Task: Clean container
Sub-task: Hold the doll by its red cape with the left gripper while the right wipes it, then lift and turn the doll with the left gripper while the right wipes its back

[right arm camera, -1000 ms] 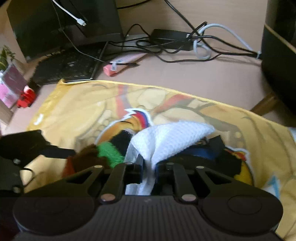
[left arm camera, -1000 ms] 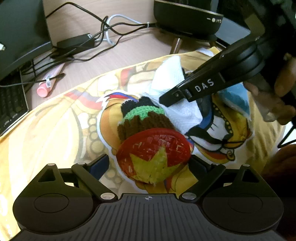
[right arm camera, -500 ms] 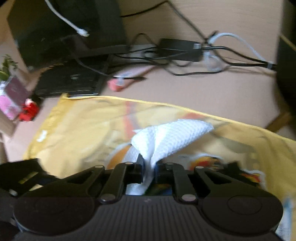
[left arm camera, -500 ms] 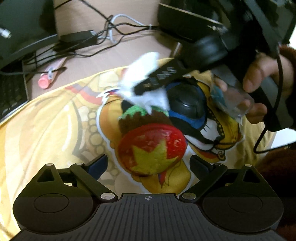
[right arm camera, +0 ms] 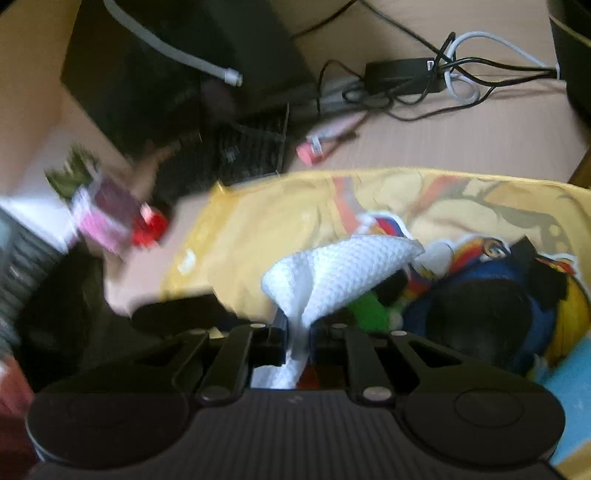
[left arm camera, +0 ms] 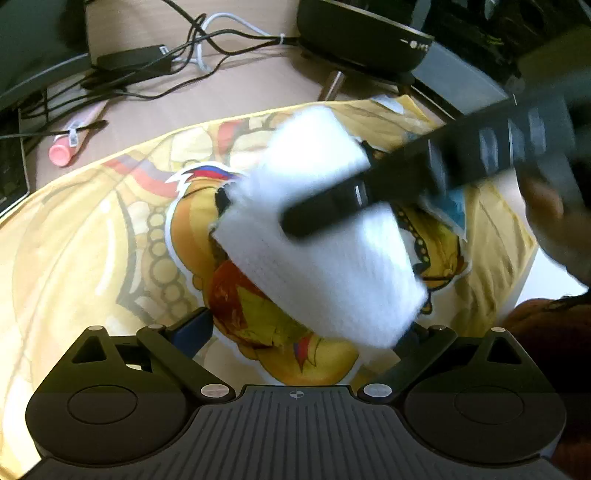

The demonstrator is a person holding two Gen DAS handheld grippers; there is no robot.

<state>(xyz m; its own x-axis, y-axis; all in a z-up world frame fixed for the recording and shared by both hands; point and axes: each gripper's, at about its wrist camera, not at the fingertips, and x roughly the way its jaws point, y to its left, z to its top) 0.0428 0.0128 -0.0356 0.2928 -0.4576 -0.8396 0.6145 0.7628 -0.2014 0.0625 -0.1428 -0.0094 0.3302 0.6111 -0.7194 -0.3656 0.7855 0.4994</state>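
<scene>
My right gripper (right arm camera: 298, 332) is shut on a white paper towel (right arm camera: 343, 273). In the left wrist view that towel (left arm camera: 325, 236) hangs blurred over the container and hides most of it; the right gripper's dark finger (left arm camera: 388, 184) lies across it. The container (left arm camera: 251, 310) is red and yellow at its visible end, with a knitted green and brown cover (right arm camera: 371, 314). It sits between the wide-set fingers of my left gripper (left arm camera: 299, 332), which seem to grip its sides.
A yellow printed cloth (left arm camera: 92, 258) covers the desk. Behind it lie tangled cables and a power adapter (left arm camera: 136, 59), a pink tube (left arm camera: 70, 147), a keyboard (right arm camera: 251, 151) and a monitor base (left arm camera: 362, 33). A small red toy (right arm camera: 153, 225) sits left.
The right gripper has swung the towel down and forward over the container, which was fully visible a second ago. The left gripper has barely moved.
</scene>
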